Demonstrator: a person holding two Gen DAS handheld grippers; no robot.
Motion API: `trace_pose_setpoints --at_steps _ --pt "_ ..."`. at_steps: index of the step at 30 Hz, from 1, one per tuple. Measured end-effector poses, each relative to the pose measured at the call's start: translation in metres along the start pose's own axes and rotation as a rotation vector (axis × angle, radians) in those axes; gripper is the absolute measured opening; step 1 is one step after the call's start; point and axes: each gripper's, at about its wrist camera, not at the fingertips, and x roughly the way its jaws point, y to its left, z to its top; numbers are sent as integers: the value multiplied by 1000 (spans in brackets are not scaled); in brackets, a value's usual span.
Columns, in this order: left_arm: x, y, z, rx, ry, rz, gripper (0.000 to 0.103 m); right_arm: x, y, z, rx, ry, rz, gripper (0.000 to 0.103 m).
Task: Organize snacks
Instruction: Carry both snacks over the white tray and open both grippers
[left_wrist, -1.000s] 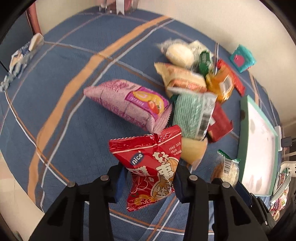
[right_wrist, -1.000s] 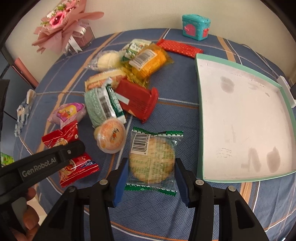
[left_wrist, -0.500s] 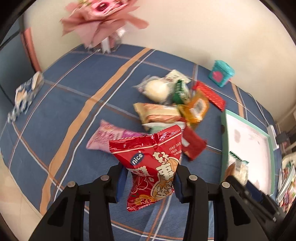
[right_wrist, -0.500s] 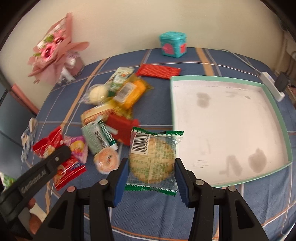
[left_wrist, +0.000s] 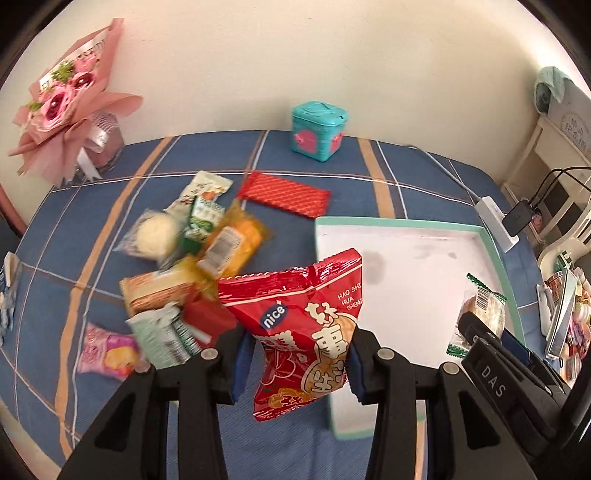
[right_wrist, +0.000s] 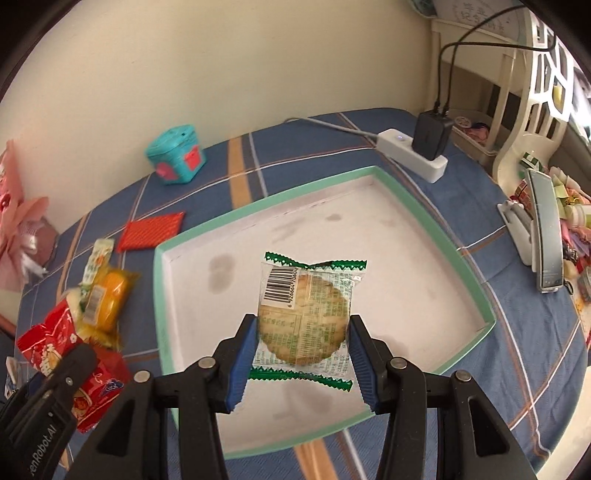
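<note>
While both packets were held clear of the blue plaid cloth (left_wrist: 92, 221), the left gripper (left_wrist: 297, 354) was seen clamped on a red snack bag (left_wrist: 306, 332) at the near left corner of the green-rimmed tray (right_wrist: 436, 236). The right gripper (right_wrist: 301, 354) was closed on a clear-wrapped round cracker (right_wrist: 304, 321) above the tray's bare white floor. Remaining snacks (left_wrist: 207, 243) were noted heaped left of the tray.

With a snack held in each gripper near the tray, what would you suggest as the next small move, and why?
Probably lower the right gripper a little and release the wrapped round cracker into the green-rimmed tray. The cracker already hangs over the tray's bare white floor, clamped between the blue pads, while the left gripper with the red snack bag is only at the tray's near left edge.
</note>
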Motion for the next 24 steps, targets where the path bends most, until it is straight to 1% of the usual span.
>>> trace_pose_setpoints --at_steps 4,8,11,13,17,24 --pt "21 -17 11 16 10 -22 45 13 -12 15 11 -9 -40 52" --pt "42 -28 21 34 13 -25 45 30 -15 32 12 -25 -55 52" --pt "53 -35 29 51 9 -25 45 40 -14 43 1 -41 -82 52" --pt "61 -40 34 64 4 -20 45 50 -15 49 8 -34 -88 52" --pt "73 -48 41 82 -2 -39 45 69 -15 55 -6 -25 -120 52" --pt "91 -61 43 124 -6 -57 45 90 -17 58 4 -3 -116 52"
